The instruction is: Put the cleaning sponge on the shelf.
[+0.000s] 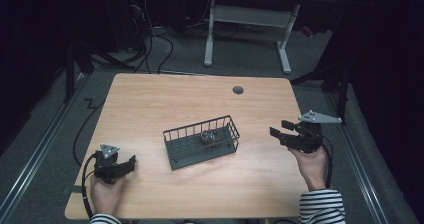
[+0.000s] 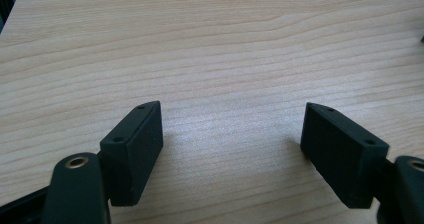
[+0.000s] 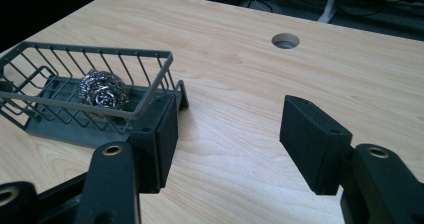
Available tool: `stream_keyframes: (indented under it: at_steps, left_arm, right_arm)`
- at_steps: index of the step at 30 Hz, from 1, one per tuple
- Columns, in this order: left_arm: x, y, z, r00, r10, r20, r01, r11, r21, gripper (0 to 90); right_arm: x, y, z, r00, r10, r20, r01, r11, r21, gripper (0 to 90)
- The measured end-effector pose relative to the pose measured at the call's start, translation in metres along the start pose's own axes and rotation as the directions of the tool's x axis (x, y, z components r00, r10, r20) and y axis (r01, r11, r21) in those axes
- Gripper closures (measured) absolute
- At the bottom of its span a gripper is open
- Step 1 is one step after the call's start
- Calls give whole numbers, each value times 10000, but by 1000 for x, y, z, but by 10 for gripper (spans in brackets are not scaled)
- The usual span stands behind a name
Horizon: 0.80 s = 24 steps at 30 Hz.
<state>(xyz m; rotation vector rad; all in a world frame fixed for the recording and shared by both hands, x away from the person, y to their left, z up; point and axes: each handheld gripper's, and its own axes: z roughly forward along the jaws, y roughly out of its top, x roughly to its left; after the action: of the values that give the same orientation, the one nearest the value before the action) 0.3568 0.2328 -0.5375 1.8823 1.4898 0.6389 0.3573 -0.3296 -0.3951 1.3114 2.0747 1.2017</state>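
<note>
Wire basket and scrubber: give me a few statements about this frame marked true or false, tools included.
1. The steel scrubber lies inside the wire basket. True.
2. The right tool grips the scrubber. False: nothing is between its jaws, and it is off to the basket's right.
3. The basket lies tipped on its side. False: it stands upright on the table.
4. The left tool has its jaws apart over bare wood. True.
5. A round hole sits near the table's far edge. True.
</note>
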Motion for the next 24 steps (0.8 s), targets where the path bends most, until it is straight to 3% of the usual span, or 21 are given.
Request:
stream_keyframes:
  at_steps: [10, 24]
  left_arm:
    - [0, 0, 0, 10000, 7, -8, -7, 10000, 8, 253]
    - [0, 0, 0, 10000, 4, -12, -4, 10000, 8, 253]
  right_arm:
    - [-8, -27, -7, 9993, 350, 134, -348, 9993, -115, 405]
    - [-17, -74, 1, 9934, 1084, 376, -1087, 9940, 75, 409]
